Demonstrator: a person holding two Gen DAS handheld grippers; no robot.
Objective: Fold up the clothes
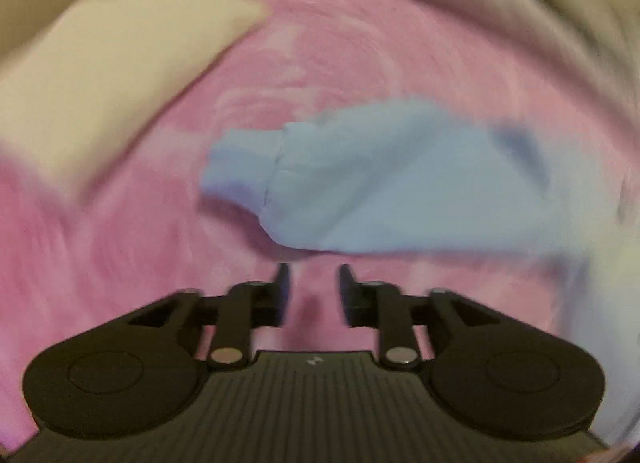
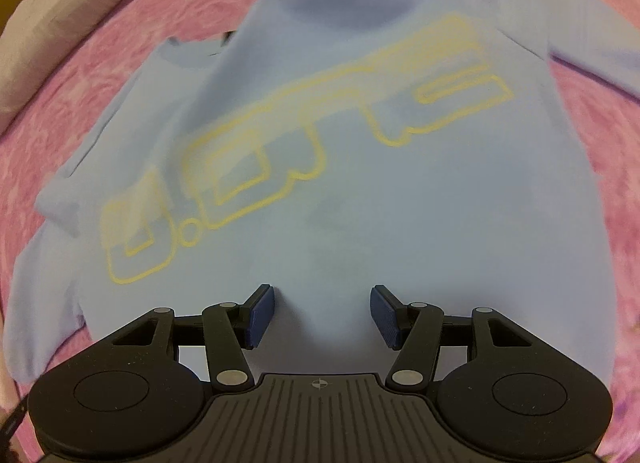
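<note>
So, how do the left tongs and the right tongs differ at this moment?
The left tongs hang over bare pink cover, just short of the blue sleeve; the right tongs hang over the sweater body. The left tongs stand narrower apart than the right tongs. The left view is blurred, the right sharper. Both are open and empty.

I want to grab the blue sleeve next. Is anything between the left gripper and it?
Nothing visible. The left gripper is open and empty, and only bare pink blanket lies between it and the blue sleeve. The picture is blurry, though.
</note>
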